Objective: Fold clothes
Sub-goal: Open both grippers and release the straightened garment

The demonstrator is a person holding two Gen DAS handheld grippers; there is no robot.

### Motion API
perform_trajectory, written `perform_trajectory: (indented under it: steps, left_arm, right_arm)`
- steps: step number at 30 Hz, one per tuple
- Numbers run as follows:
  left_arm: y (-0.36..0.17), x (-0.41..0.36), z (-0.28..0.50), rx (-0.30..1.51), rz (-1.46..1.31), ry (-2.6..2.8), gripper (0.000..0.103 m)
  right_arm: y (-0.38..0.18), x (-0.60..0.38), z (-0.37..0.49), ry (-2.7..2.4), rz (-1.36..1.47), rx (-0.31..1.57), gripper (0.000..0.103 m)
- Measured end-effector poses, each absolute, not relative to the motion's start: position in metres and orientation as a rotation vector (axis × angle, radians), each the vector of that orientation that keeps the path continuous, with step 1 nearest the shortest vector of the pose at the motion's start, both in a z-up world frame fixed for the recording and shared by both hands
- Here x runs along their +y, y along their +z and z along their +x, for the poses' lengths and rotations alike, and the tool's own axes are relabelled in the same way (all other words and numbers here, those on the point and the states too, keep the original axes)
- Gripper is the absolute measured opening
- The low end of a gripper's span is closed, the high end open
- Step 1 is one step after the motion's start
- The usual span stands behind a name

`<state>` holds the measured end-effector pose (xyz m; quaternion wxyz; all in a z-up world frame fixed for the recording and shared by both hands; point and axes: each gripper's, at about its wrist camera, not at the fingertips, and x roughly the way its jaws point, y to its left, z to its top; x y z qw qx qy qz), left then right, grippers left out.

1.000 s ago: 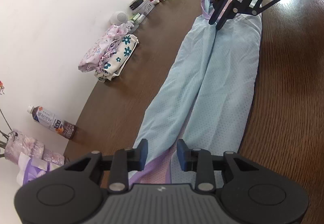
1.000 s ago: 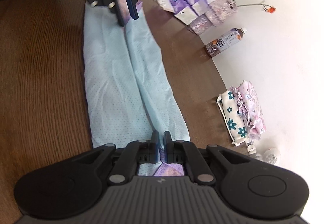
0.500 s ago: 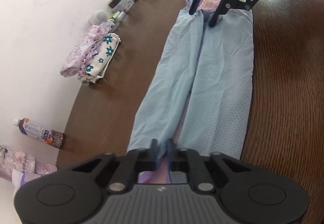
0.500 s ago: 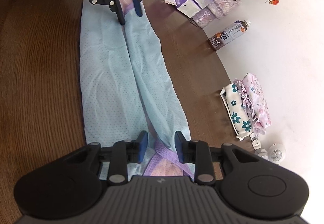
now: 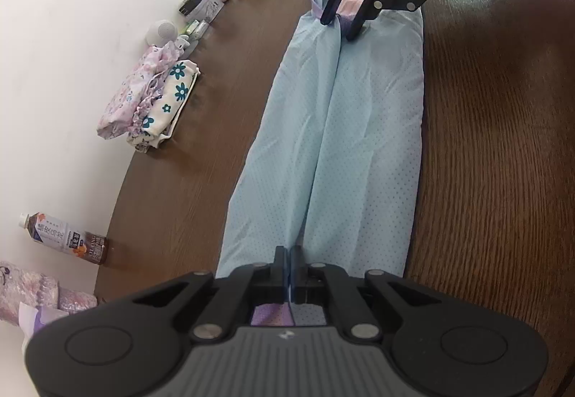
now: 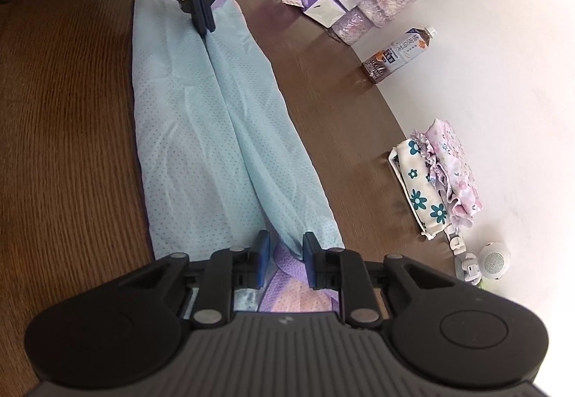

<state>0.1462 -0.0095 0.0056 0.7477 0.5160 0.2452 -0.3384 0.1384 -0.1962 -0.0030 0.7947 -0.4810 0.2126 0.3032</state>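
A second ago my left gripper (image 5: 289, 255) stood open over the near end of the light blue garment (image 5: 345, 131); now its jaws have pinched together on the fabric there. My right gripper (image 6: 285, 249), which was clamped at the far end, has parted its jaws around the purple-trimmed edge.
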Motion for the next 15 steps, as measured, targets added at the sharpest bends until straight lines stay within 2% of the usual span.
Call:
perform_trajectory:
  steps: [2,6,11,15]
  left_arm:
    - [0.009,-0.008,0.147,0.538,1.109,-0.733,0.001]
    - [0.019,-0.001,0.15,0.535,1.054,-0.717,0.01]
    - [0.031,0.015,0.15,0.531,1.033,-0.672,0.02]
    - [0.032,0.007,0.159,0.557,0.875,-0.68,0.023]
  right_arm:
    - [0.0,-0.2,0.138,0.644,-1.008,0.458,0.02]
    - [0.005,-0.207,0.138,0.629,-0.955,0.459,0.021]
    - [0.022,-0.226,0.142,0.626,-0.749,0.492,0.021]
    - [0.025,-0.237,0.146,0.625,-0.607,0.529,0.021]
